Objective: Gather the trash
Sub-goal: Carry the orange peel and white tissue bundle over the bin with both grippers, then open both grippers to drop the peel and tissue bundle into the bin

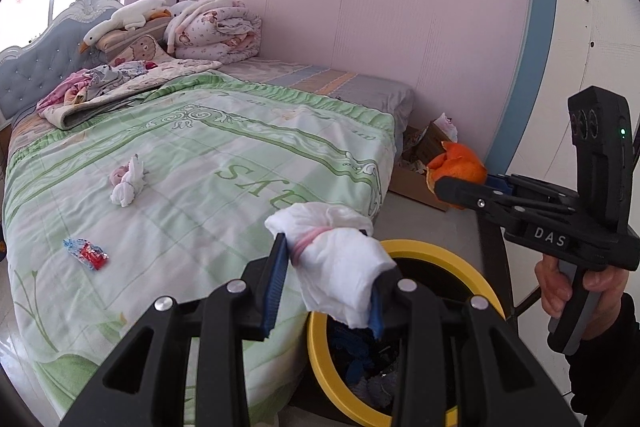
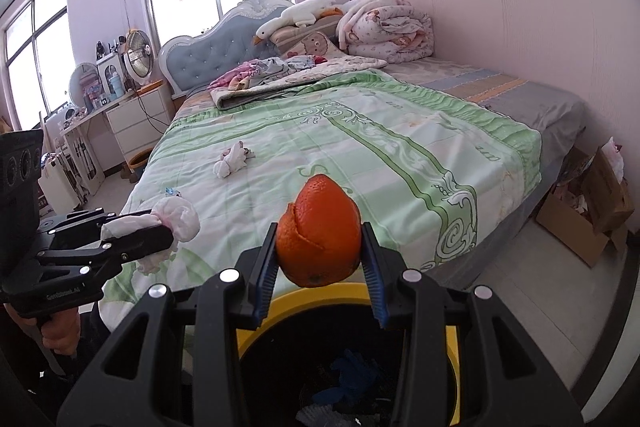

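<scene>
A crumpled white tissue wad (image 1: 336, 263), tied with a pink band, sits clamped between the blue pads of the left gripper (image 1: 328, 283), held above the rim of the yellow-rimmed trash bin (image 1: 432, 251) at the foot of the bed (image 1: 224, 163). An orange peel (image 2: 320, 235), still shaped like a hollow fruit, is pinched between the pads of the right gripper (image 2: 320, 267), which hangs over the same bin (image 2: 320, 297); dark and blue scraps lie inside. In the left wrist view the right gripper (image 1: 460, 187) reaches in from the right, level, with the person's hand (image 1: 576, 287) wrapped around its handle. In the right wrist view the left gripper (image 2: 160, 231) comes in from the left, also level. On the green quilt lie another tissue wad (image 1: 128, 183) and, nearer the bed's edge, a red-and-blue wrapper (image 1: 86, 253). A cardboard box (image 2: 588, 227) stands on the floor by the wall.
</scene>
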Demonstrator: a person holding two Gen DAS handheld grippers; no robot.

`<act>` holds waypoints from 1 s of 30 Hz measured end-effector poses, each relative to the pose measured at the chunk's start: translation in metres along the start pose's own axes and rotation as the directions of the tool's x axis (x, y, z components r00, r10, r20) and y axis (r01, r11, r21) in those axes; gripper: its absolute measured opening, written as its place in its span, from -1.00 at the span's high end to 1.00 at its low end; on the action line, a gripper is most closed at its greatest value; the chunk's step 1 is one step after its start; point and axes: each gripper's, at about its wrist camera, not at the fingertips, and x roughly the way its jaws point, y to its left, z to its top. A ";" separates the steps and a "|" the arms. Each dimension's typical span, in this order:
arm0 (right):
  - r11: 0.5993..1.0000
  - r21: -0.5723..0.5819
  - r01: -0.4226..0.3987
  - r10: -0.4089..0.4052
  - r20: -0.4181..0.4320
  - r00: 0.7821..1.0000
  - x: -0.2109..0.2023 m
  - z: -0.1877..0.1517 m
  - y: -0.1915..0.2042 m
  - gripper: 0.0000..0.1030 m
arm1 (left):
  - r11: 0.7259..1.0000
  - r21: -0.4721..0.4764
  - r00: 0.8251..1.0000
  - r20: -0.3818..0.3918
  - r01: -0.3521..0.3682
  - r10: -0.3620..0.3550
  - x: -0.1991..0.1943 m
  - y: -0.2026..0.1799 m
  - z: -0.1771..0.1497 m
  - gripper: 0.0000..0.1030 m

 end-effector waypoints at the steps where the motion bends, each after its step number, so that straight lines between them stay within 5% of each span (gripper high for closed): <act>1: 1.000 0.004 0.002 -0.002 -0.002 1.000 -0.001 -0.002 -0.003 0.27 | 1.000 0.002 1.000 -0.006 0.004 -0.004 0.002 -0.002 -0.001 0.38; 19: 0.996 0.091 0.004 0.007 -0.129 0.992 0.018 -0.043 -0.035 0.27 | 0.997 -0.022 0.985 -0.159 0.070 -0.073 0.052 -0.022 -0.036 0.38; 30: 0.996 0.092 -0.020 0.034 -0.145 0.989 0.016 -0.045 -0.033 0.22 | 0.996 -0.038 0.986 -0.143 0.086 -0.091 0.046 -0.025 -0.037 0.35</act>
